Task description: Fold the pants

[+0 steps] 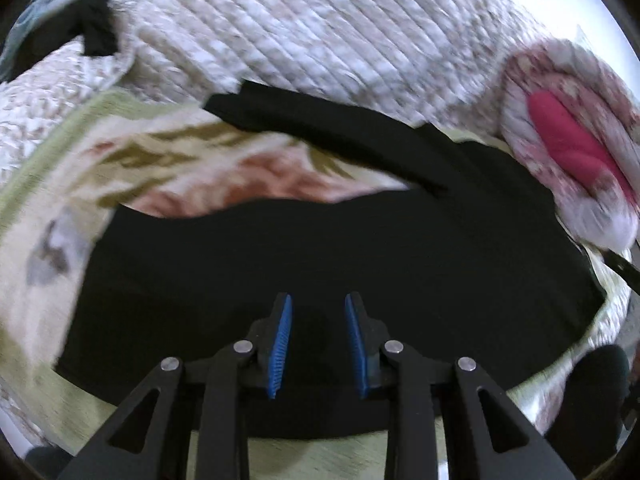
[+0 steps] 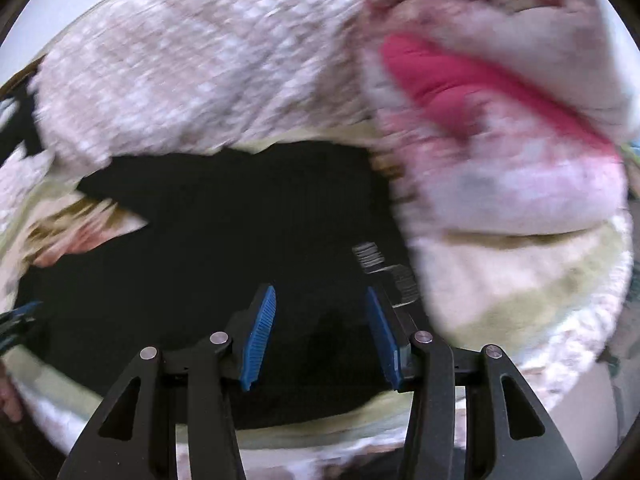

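- We count one pair of black pants (image 1: 320, 248) — spread flat on a floral sheet (image 1: 192, 160) on the bed, one leg (image 1: 328, 128) angled off toward the quilt (image 1: 300, 28).
- One white quilt lies behind the pants, and one bundle (image 1: 568, 128) of floral fabric with a pink patch sits at their right edge.
- One more dark cloth (image 1: 92, 24) lies on the far left of the quilt, well apart from the pants.
- We see two grippers, each with two blue pads.
- The left gripper (image 1: 318, 316) hangs over the near part of the pants, pointing forward and down; its pads (image 1: 282, 340) are parted, with nothing between them.
- The right gripper (image 2: 322, 316) hangs over the pants near the bundle — released, pads (image 2: 260, 336) wide apart, holding nothing.
- Both views are blurred; we cannot tell whether the fingertips touch the cloth.
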`<state>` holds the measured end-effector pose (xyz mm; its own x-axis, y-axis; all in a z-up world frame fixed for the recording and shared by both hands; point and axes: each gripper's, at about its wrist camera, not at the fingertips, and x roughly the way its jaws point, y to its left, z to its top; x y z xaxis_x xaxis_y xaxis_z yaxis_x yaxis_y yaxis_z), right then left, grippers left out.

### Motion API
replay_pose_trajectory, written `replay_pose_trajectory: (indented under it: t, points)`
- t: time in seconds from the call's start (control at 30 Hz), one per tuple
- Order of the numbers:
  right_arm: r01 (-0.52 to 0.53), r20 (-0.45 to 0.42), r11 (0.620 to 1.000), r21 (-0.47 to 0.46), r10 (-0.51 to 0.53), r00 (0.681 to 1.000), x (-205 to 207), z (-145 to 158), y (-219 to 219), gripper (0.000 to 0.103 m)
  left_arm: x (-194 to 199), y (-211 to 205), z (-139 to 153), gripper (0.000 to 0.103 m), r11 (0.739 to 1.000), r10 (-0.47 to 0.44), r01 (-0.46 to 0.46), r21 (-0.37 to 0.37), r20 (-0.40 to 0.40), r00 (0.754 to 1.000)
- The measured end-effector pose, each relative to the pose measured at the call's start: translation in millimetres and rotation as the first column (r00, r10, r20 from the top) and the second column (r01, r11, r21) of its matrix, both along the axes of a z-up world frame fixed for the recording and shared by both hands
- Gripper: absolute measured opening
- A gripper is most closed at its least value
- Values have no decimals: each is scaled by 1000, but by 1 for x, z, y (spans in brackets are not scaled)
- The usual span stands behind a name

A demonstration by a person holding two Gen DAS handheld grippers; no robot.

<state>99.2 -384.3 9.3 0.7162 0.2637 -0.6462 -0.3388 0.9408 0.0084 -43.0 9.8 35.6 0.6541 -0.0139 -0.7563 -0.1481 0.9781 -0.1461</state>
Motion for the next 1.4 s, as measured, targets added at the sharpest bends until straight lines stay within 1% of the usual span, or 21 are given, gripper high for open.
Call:
replay_pose_trajectory:
  t: [0.07,0.13,0.17,0.2,0.23,0.3,0.43,0.53,0.73,0.93,1.17,1.27,1.3,1.37,1.4]
  points:
    - [-48,-66,999,-20,47,997,4,-18,13,48,-2,-7,-6,30,1000,-25,25,-2,-15,1000]
    - [-61,-125,996,-60,53,991,9,-36,22,48,-1,-12,-15,30,999,-28,28,17,-51,998]
    - [-64,-138,995,-72,53,989,9,-42,24,48,0,-14,-19,30,999,-30,32,28,-59,998]
    - [-69,-135,994,-81,57,989,9,-45,25,48,-1,-16,-20,30,998,-34,36,44,-52,998]
    - [-70,-132,994,-83,59,990,8,-44,26,48,-1,-19,-19,30,997,-38,41,63,-49,998]
    - [-71,-139,995,-71,60,988,7,-40,26,48,-1,-20,-19,31,997,-39,43,71,-54,998]
    - [-88,-122,996,-28,84,989,1,-26,24,48,2,-14,-13,31,998,-19,23,54,-75,997]
    - [-107,-110,994,-7,105,988,-5,-19,26,48,2,-10,-6,31,999,1,3,52,-71,997]
    - [-153,-122,988,12,154,981,-10,-19,39,48,2,-8,6,31,998,13,-10,58,-54,998]
    - [-184,-129,983,17,185,974,-9,-19,46,48,4,-8,9,32,999,5,-2,54,-52,999]
    - [-214,-146,976,48,219,965,9,-20,56,48,18,-10,9,32,998,-20,23,57,-52,998]
    - [-232,-156,971,61,238,959,27,-16,62,48,31,-9,11,35,997,-40,43,58,-49,998]
    - [-237,-154,970,61,244,957,32,-14,64,49,37,-8,11,37,997,-47,49,56,-48,998]
    - [-251,-154,966,64,258,954,46,-9,67,56,48,-4,14,39,997,-63,65,50,-41,997]
    - [-263,-153,963,64,270,951,54,-6,70,57,55,-3,16,41,996,-69,71,49,-36,997]
